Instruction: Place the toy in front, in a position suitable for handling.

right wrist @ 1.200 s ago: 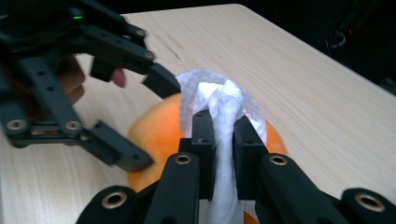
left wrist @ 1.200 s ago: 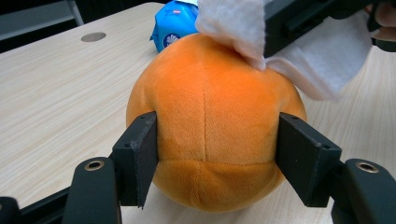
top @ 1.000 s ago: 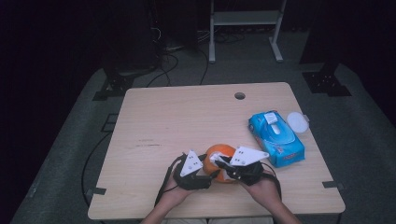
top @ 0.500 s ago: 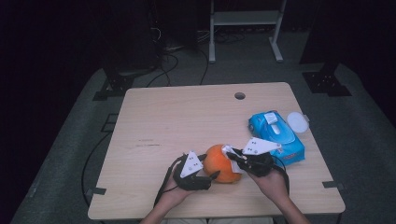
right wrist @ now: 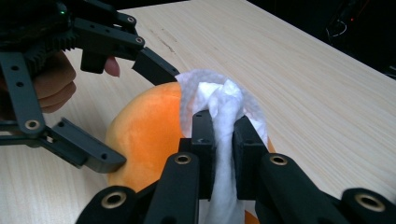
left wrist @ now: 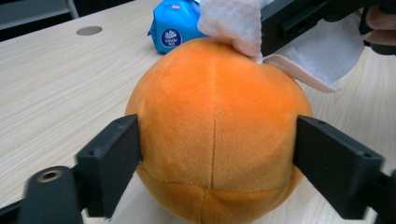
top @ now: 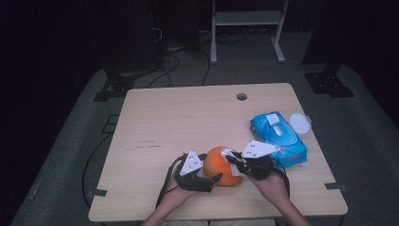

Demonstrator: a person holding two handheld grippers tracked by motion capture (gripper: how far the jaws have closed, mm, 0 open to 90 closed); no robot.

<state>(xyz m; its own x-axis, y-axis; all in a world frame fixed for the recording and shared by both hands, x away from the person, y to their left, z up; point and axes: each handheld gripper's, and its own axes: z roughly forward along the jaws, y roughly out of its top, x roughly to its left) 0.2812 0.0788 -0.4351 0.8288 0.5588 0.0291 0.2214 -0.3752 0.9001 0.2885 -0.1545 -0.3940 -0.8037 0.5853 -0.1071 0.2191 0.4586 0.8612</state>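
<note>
**Orange plush ball wiped at table's near edge**

A pale wooden table (top: pixel 188 122) stands in a dark room, cables trailing across the grey floor behind it. Toward the table's six o'clock edge sits an orange plush ball (top: pixel 221 165), resting on the wood between two hand-held tools. The left tongs (top: pixel 211 173) flank the ball at its nine o'clock side; their jaws have just been opening, and in the left gripper view they stand at either side of the ball (left wrist: pixel 215 126), right against its plush, whether still pressing is hard to tell. The right tongs (top: pixel 235 162), at the ball's three o'clock, are clenched on a crumpled white wipe (right wrist: pixel 224 121) that lies against the top of the ball. At the table's three o'clock a blue pack of wipes (top: pixel 277 137) lies near the right edge, with a round white lid (top: pixel 299 123) just beside it.
</note>
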